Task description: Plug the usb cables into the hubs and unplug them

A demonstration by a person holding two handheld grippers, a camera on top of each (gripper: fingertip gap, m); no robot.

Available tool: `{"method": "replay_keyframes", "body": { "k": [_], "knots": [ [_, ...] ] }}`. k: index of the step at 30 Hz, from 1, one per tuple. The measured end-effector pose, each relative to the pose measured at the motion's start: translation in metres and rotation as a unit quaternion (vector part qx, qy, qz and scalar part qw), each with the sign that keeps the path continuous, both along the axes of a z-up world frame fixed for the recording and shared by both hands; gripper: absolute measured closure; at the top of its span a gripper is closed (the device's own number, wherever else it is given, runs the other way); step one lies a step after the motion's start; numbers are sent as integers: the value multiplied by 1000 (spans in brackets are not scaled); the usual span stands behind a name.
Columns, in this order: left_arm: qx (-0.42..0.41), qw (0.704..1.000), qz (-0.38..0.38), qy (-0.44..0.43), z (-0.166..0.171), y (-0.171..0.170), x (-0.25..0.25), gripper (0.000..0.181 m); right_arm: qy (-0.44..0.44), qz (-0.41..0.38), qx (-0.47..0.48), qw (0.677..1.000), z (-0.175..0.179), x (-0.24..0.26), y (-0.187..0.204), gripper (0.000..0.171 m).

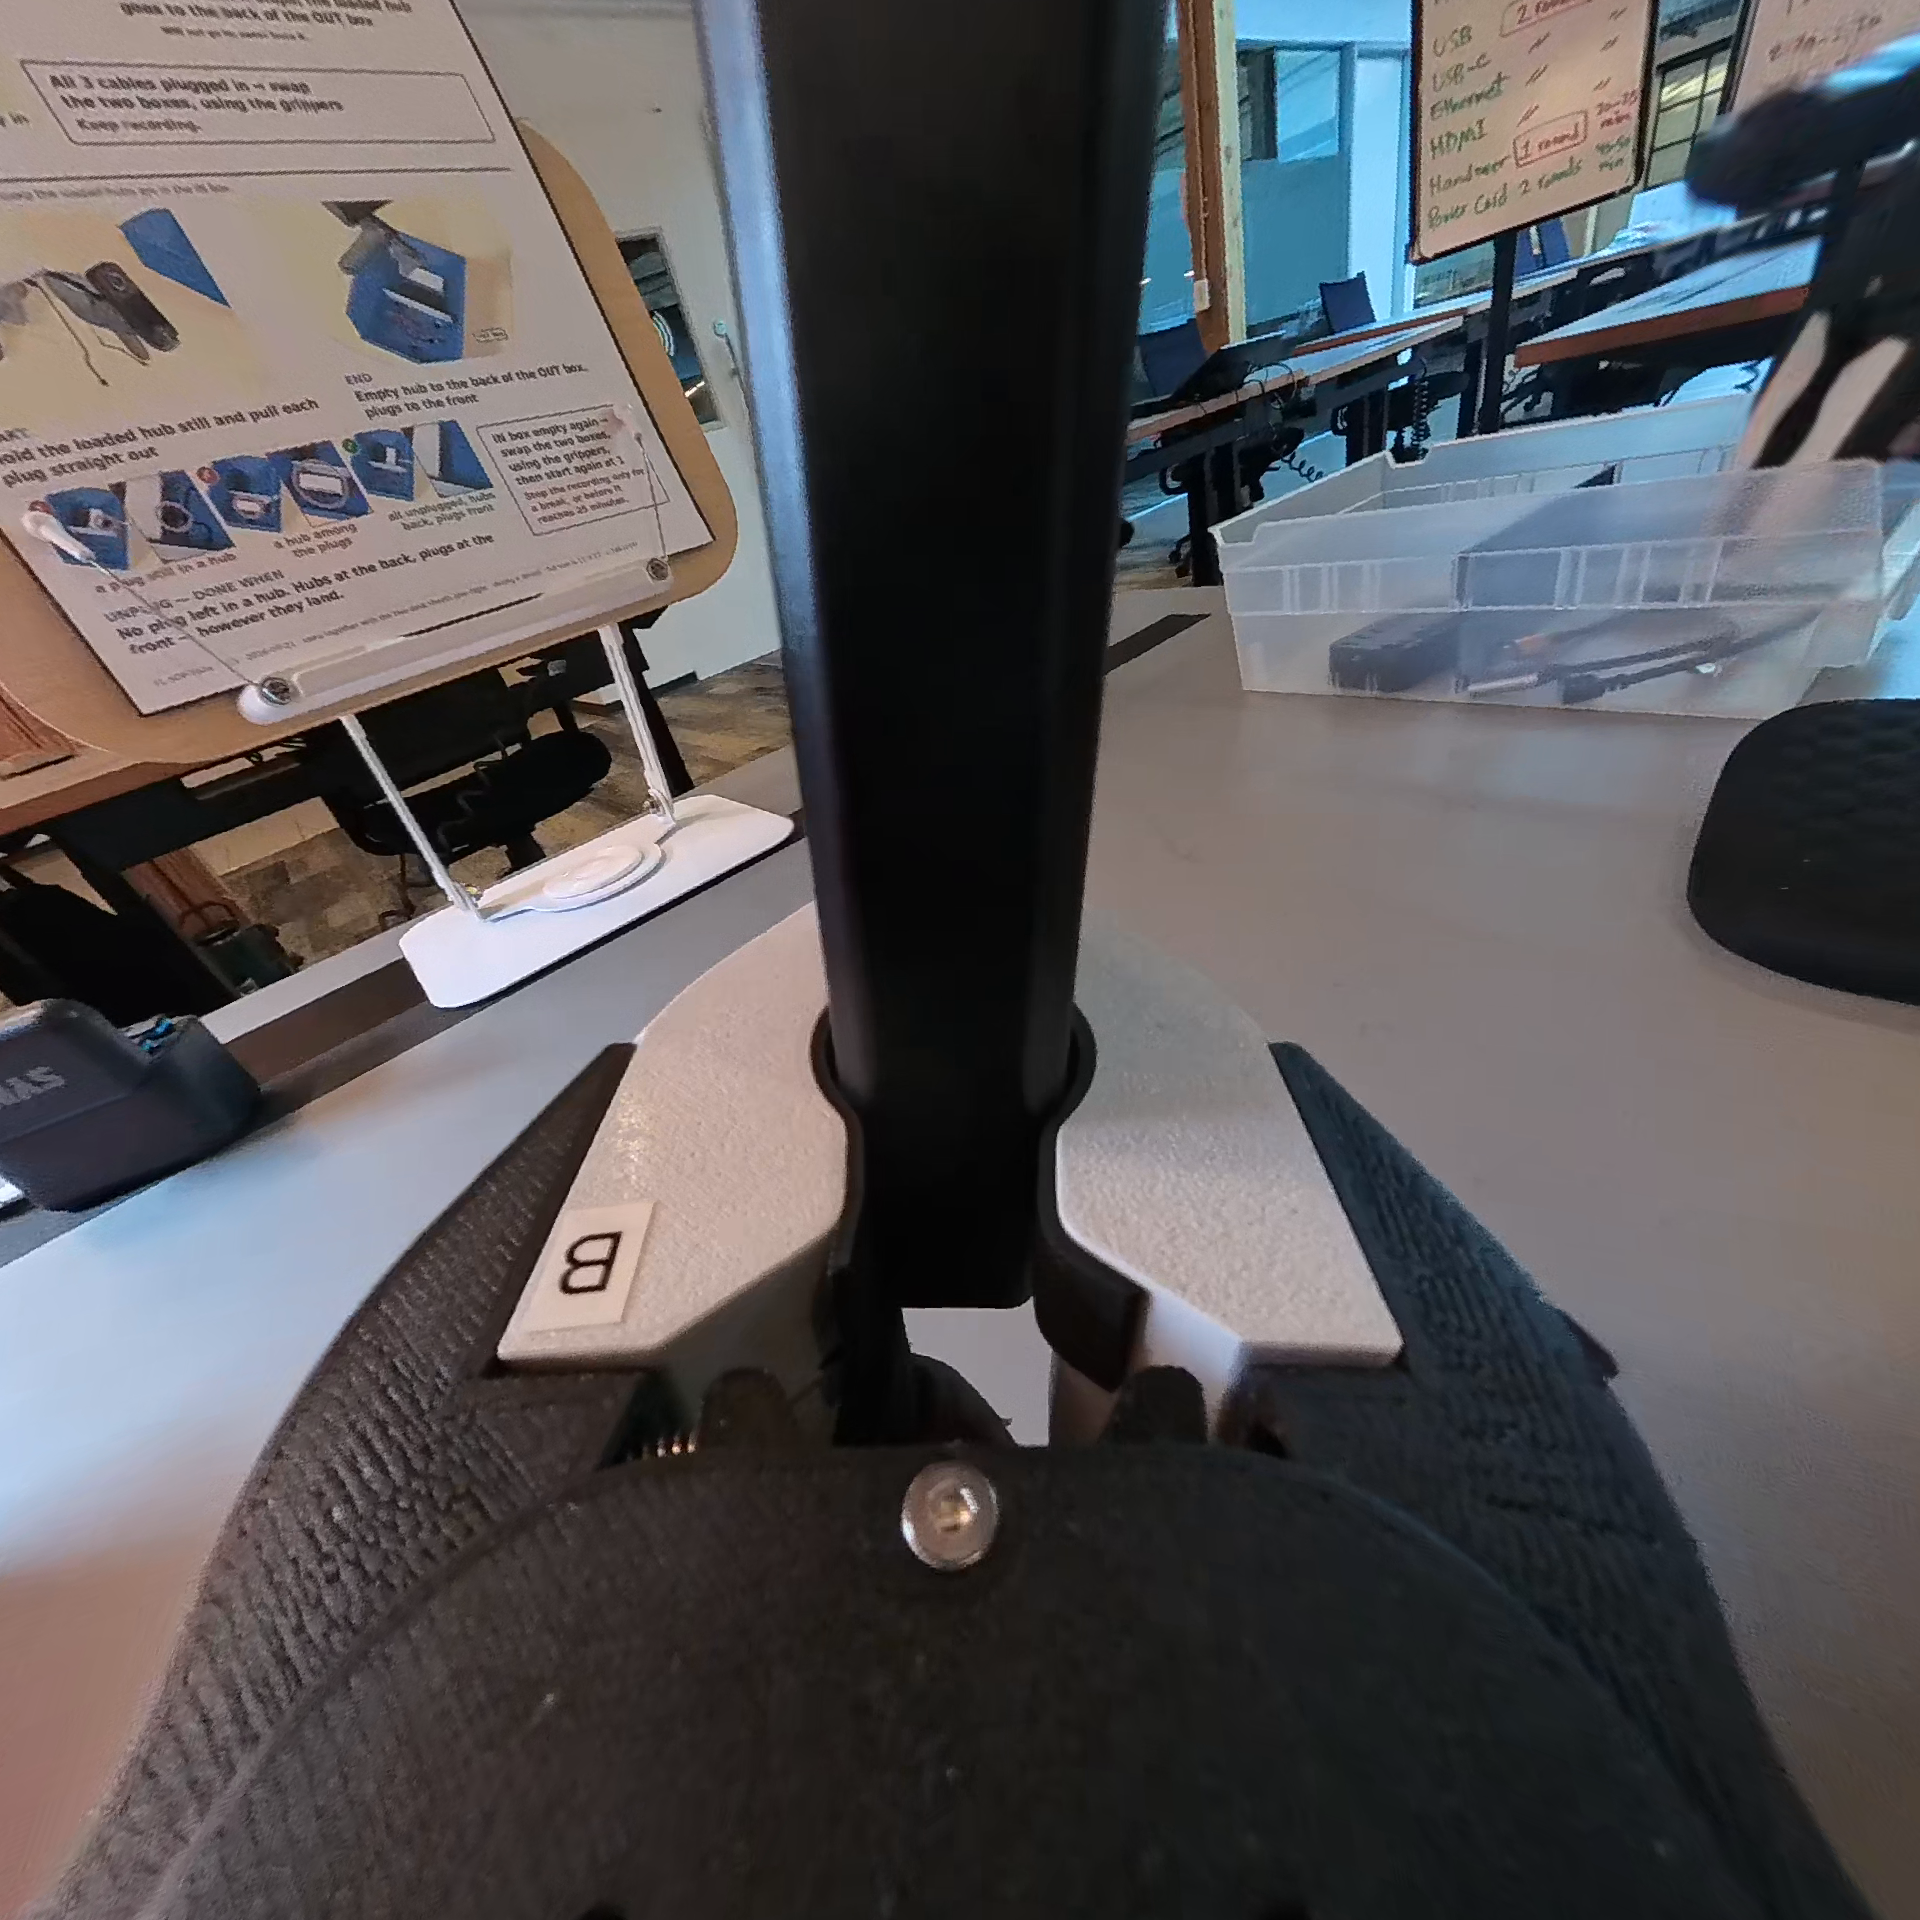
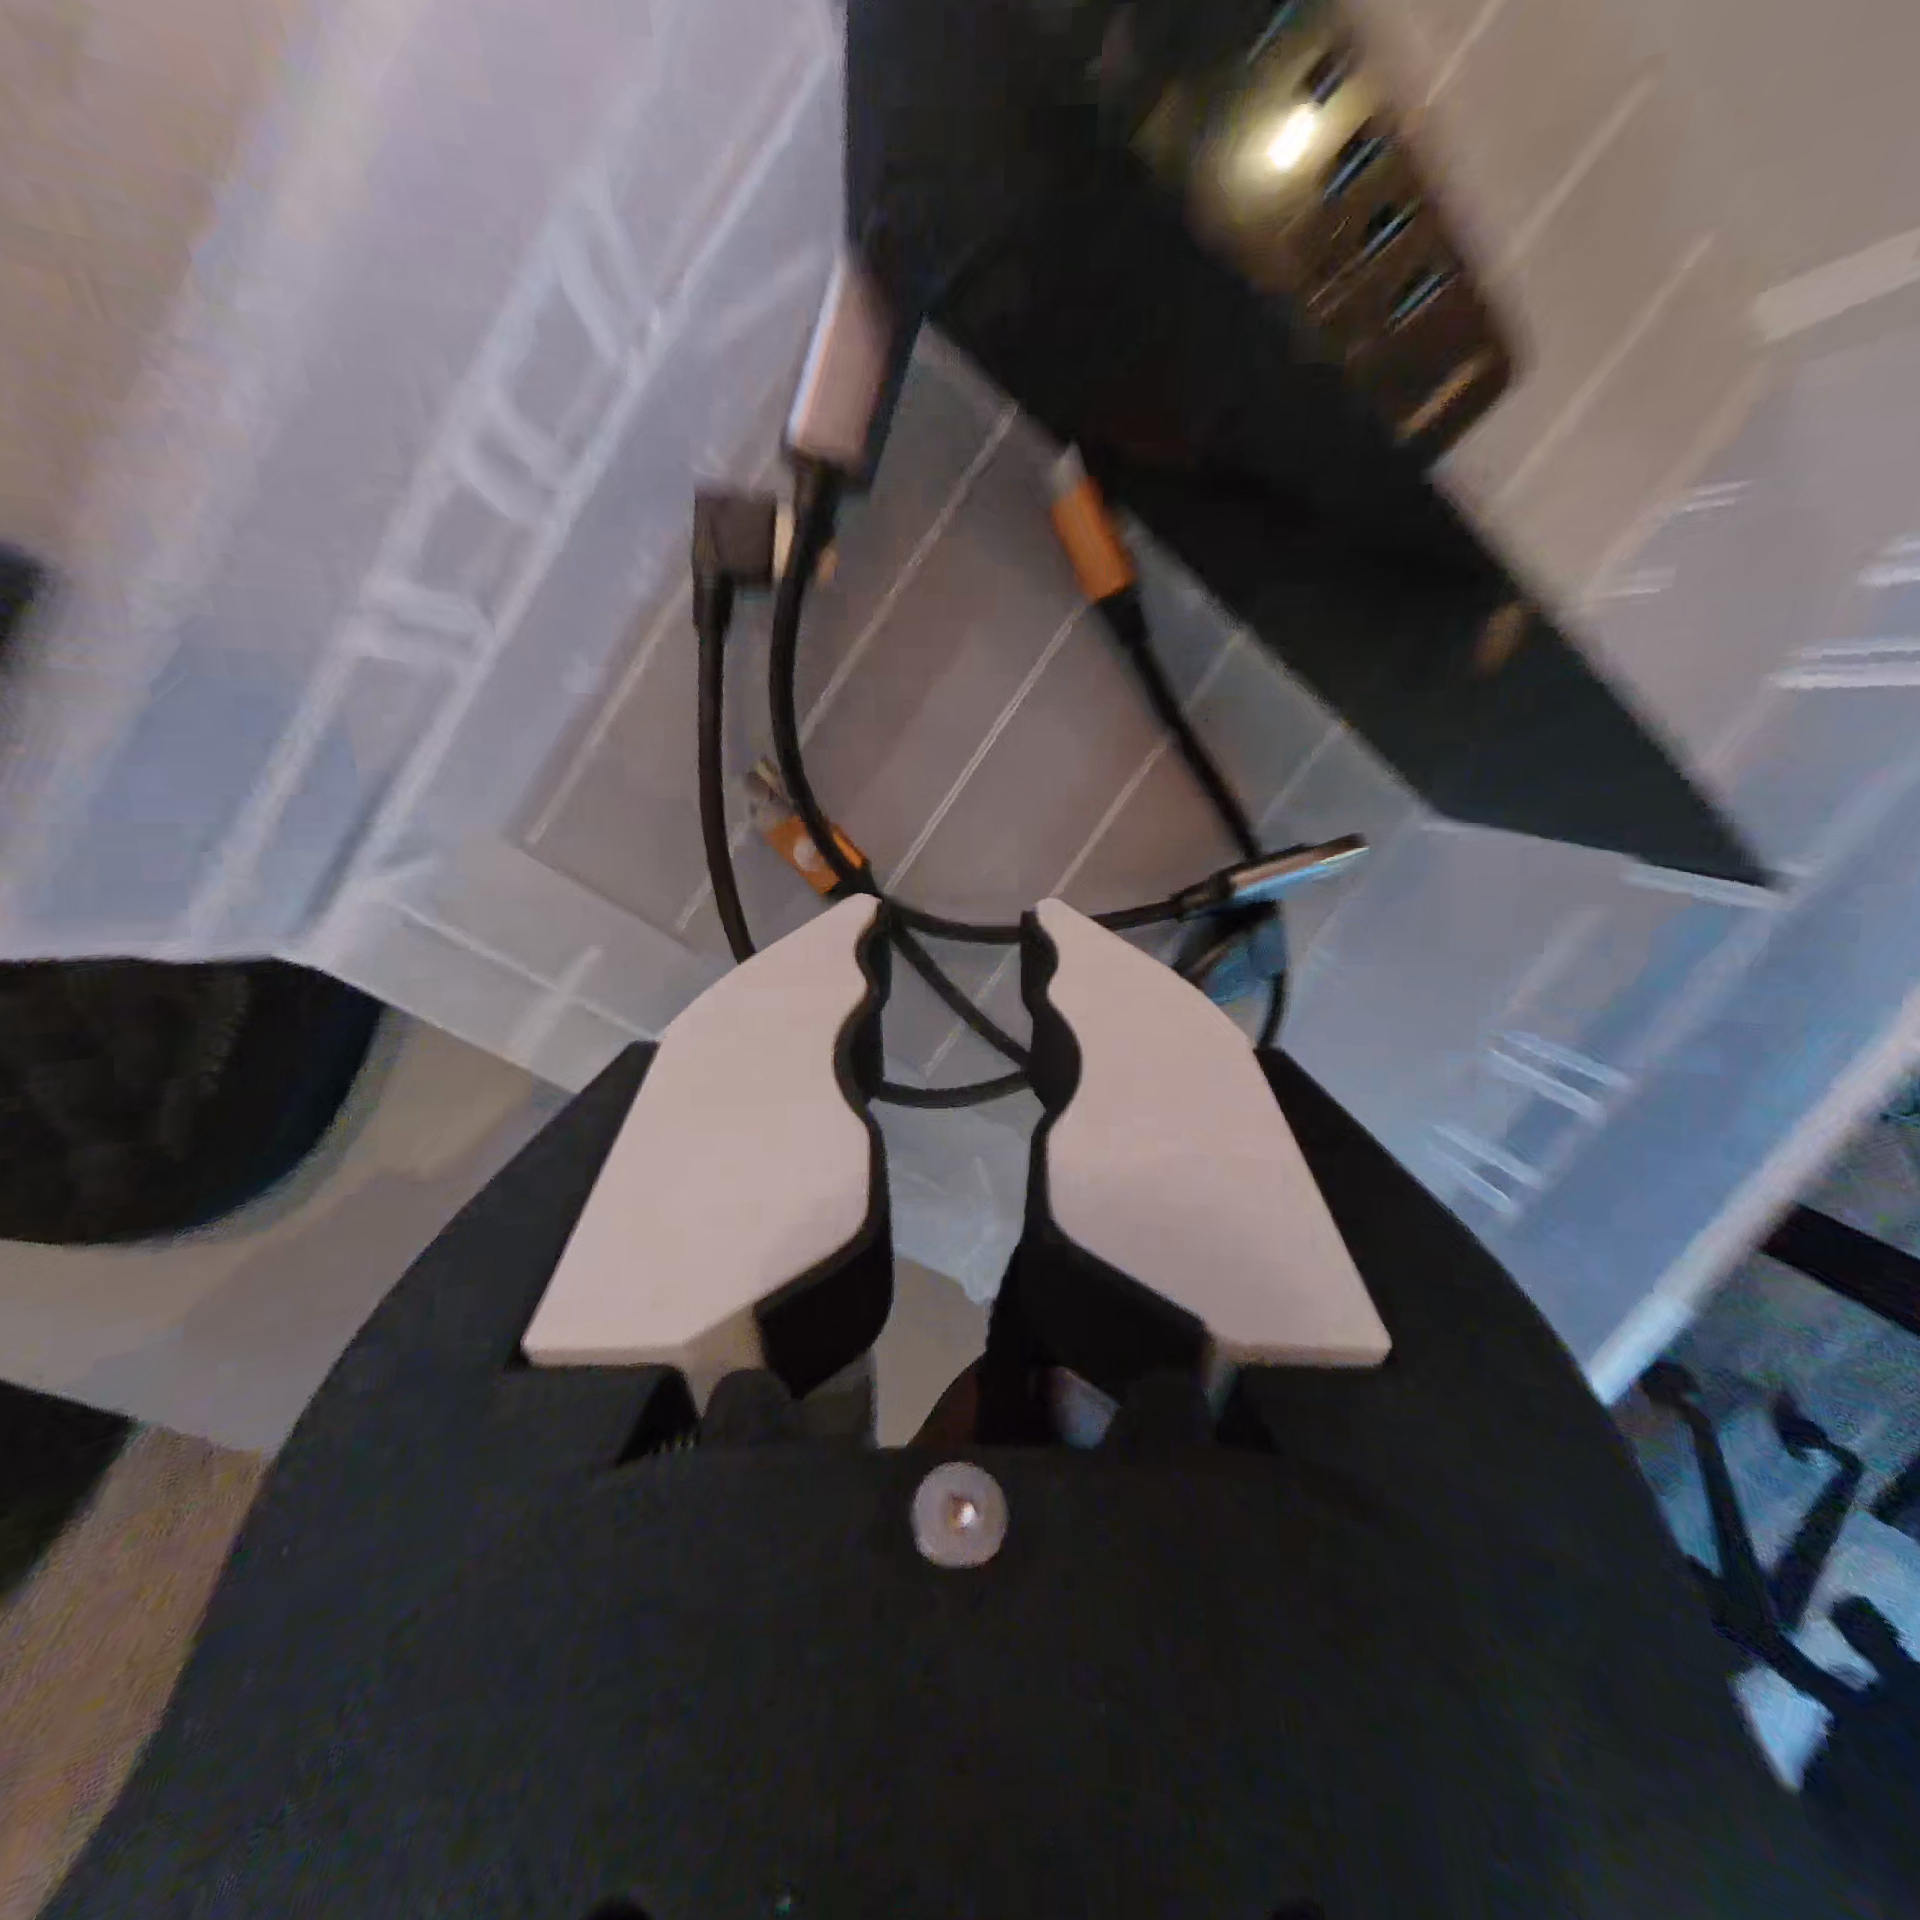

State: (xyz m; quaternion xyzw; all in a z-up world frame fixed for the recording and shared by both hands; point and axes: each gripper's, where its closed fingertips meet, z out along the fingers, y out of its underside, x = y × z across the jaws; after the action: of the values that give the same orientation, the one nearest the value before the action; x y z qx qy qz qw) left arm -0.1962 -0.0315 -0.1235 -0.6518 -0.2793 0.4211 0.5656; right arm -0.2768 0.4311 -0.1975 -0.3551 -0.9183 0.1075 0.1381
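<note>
Hub (image 1: 940, 623) between left fingers (image 1: 727, 1174) — seemingly upright

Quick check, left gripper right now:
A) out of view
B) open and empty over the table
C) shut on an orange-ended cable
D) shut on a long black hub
D: in the left wrist view the left gripper has its white fingers closed against a long black hub that stands up out of them above the grey table.

My claw (image 2: 956, 925) has white fingers (image 2: 769, 1122) and a black textured body. The hub (image 1: 935, 520) is black, the cables (image 2: 790, 665) black with orange plugs (image 2: 1089, 545), the tabletop (image 1: 1403, 935) grey.
</note>
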Motion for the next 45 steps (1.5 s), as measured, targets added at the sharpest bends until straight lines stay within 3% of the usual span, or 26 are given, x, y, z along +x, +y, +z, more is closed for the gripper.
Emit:
{"method": "replay_keyframes", "body": {
  "k": [2, 4, 6, 8, 10, 13, 17, 19, 22, 30, 33, 37, 45],
  "knots": [
    [7, 1000, -3, -4, 0, 1, 0, 150, 93, -39, -63, 993, 44, -7, -17, 141],
    [11, 1000, -4, -7, 1, 1, -1, 150, 217, -54, -153, 963, 101, -7, -51, 122],
    [12, 1000, -2, -7, 1, 1, 0, 150, 354, -34, -288, 889, 165, 11, -108, 110],
    [11, 1000, 1, -7, 1, 1, 0, 150, 440, 7, -426, 790, 211, 47, -174, 98],
    [11, 1000, 5, -10, 0, 0, 0, 150, 449, 49, -504, 736, 217, 82, -243, 84],
    [5, 1000, 18, -19, -3, -2, -1, 150, 401, 111, -529, 740, 186, 109, -342, 56],
    [5, 999, 21, -26, -6, -2, -3, 151, 351, 144, -601, 704, 170, 122, -432, 53],
    [1, 999, 24, -23, -5, -3, -3, 151, 314, 148, -588, 730, 154, 118, -463, 54],
    [3, 1000, 25, -18, -3, -3, -2, 151, 322, 144, -575, 739, 144, 111, -486, 60],
    [-4, 999, 31, -14, -3, -4, -2, 150, 336, 124, -567, 742, 143, 102, -499, 78],
    [-15, 999, 33, -17, -6, -2, -3, 151, 334, 138, -560, 746, 141, 104, -504, 105],
    [-13, 1000, 22, 3, -1, 2, 0, 148, 336, 141, -554, 748, 138, 104, -501, 106],
    [34, 999, -25, 26, 13, 10, 8, 92, 396, 129, -518, 747, 150, 97, -478, 107]
  ]
}}
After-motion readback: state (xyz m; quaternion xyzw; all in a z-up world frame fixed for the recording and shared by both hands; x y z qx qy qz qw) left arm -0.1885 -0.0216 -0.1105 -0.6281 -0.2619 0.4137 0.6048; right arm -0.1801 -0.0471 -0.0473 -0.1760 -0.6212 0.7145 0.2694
